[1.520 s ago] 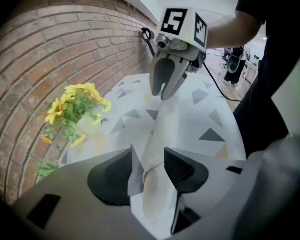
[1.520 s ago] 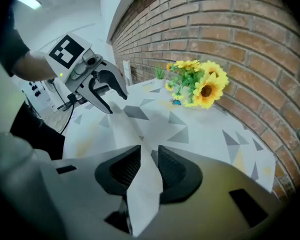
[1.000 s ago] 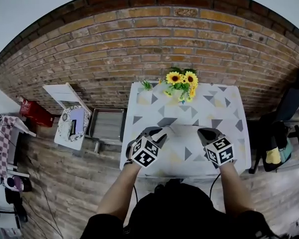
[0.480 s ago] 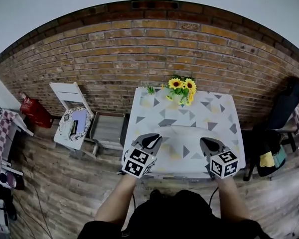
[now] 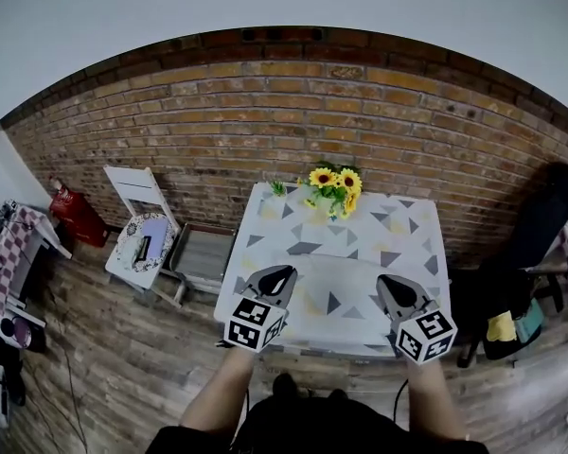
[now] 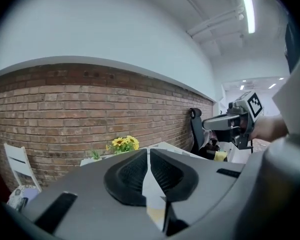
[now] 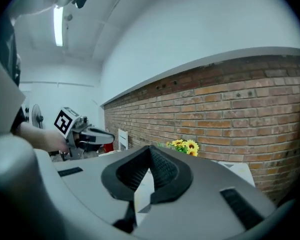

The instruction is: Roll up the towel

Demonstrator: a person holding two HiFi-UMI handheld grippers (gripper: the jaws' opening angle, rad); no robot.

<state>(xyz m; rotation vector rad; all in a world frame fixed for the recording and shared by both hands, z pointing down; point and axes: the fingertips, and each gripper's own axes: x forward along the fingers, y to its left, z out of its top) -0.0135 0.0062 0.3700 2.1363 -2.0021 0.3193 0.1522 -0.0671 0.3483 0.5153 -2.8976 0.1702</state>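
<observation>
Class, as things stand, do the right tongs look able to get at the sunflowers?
Probably yes: the right tongs hover over the near edge of the table, and nothing upright stands between them and the sunflowers at its far edge.

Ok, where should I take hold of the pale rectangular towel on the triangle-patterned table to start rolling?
Probably grip the pale rectangular towel by its near edge, at both corners, coming in low from your side. It lies spread on the triangle-patterned table, with that edge closest to you by the front rim, free to roll forward.
</observation>
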